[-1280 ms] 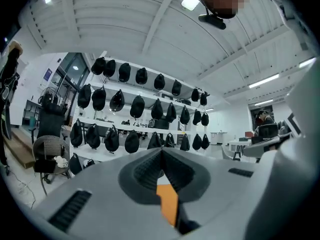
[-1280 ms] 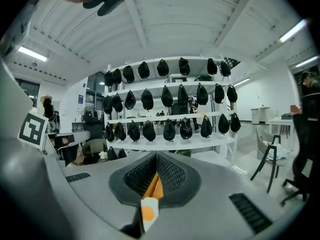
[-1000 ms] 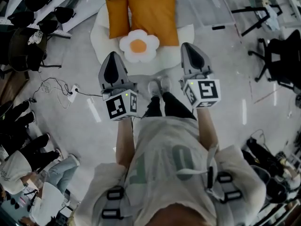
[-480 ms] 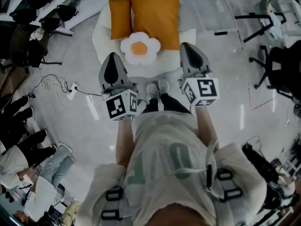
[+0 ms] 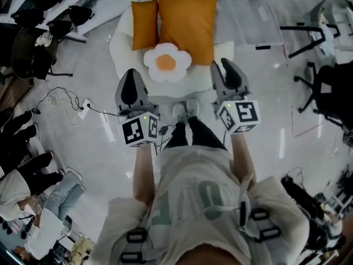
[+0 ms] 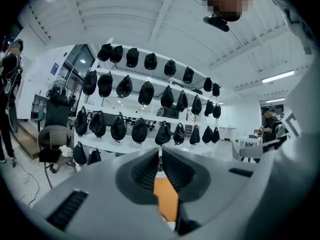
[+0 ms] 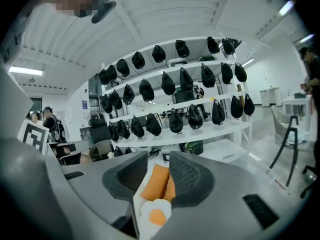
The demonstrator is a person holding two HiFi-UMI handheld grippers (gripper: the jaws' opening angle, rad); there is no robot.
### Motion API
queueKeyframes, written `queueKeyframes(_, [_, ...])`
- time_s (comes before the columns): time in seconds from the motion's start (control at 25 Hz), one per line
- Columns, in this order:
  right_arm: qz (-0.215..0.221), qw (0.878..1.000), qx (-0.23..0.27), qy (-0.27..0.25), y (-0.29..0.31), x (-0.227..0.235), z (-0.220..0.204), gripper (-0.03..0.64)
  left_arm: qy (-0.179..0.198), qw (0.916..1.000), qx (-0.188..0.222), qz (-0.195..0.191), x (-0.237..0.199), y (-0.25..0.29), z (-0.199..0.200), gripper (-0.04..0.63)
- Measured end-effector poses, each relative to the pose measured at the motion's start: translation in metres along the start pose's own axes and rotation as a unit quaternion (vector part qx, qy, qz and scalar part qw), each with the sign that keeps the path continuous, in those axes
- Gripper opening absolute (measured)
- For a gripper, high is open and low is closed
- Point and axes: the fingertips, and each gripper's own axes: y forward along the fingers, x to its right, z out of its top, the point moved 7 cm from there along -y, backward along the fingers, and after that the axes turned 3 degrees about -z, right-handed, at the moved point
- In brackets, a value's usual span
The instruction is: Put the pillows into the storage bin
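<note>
Three pillows lie on a white round cushion [image 5: 122, 44] on the floor ahead: a small orange pillow [image 5: 144, 25], a large orange pillow [image 5: 186, 26] and a white flower-shaped pillow [image 5: 167, 63] with an orange centre. A clear storage bin [image 5: 249, 12] stands to their right. My left gripper [image 5: 131, 73] hangs shut and empty short of the cushion's near edge. My right gripper [image 5: 226, 64] is level with it, its jaws opening with nothing between them. The right gripper view shows the orange pillows [image 7: 156, 180] and the flower pillow [image 7: 156, 215] far off through that gap.
Office chairs [image 5: 325, 81] stand at the right. A cable and power strip [image 5: 83, 108] lie on the floor at the left, next to black bags [image 5: 33, 48]. People [image 5: 33, 197] sit at the lower left. White shelves of black caps [image 6: 145, 91] rise behind the pillows.
The pillows have slid lower in the head view as the person came closer. The right gripper's jaws have parted a little. The left jaws stay together.
</note>
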Motion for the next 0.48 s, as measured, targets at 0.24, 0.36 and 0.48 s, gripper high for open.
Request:
queueKeyframes(0.24, [0.025, 0.998, -0.049, 0.012, 0.067, 0.008, -0.050, 0.225, 0.000, 0.9979, -0.049, -0.042, -0.038, 0.062, -0.076, 0.211])
queueKeyframes(0.36, [0.022, 0.997, -0.075, 0.007, 0.102, 0.015, -0.089, 0.264, -0.002, 0.9951, -0.090, -0.041, -0.064, 0.091, -0.133, 0.257])
queueKeyframes(0.48, [0.019, 0.993, -0.116, -0.003, 0.137, 0.024, -0.144, 0.287, -0.014, 0.9890, -0.144, -0.031, -0.096, 0.114, -0.205, 0.275])
